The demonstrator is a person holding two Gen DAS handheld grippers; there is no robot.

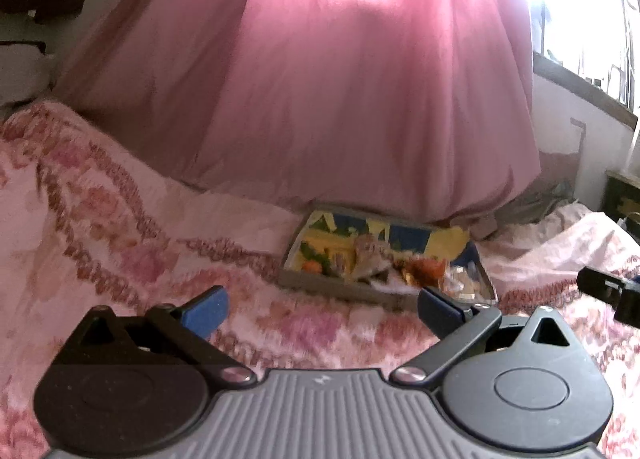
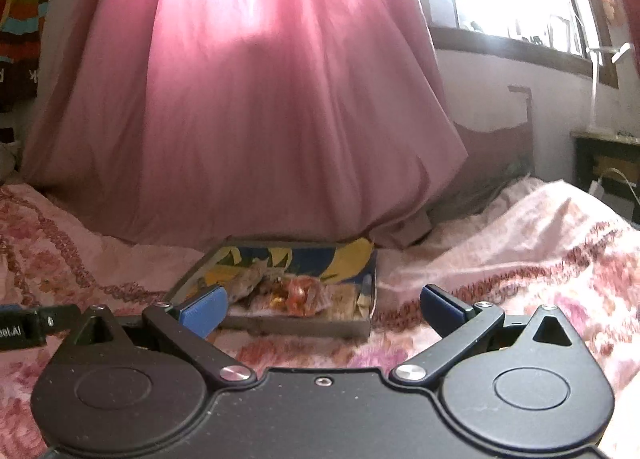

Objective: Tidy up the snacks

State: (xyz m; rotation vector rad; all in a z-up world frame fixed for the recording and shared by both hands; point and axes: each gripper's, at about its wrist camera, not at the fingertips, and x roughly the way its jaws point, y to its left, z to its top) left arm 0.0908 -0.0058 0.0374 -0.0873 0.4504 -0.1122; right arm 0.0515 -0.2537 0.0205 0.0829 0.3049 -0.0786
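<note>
Left gripper [image 1: 322, 309] released, empty; right gripper [image 2: 320, 309] likewise spread (blue pads). Both above floral bedspread [image 1: 100, 219], facing snack-filled tray [image 2: 280, 323] near pink curtain [image 2: 248, 119].

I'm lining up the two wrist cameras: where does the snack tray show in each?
Left wrist: the snack tray lies right of centre on the floral bedspread, past the open left gripper.
Right wrist: the tray is near centre, between the open right gripper fingers.
Shared landmark: the pink curtain behind it.
</note>
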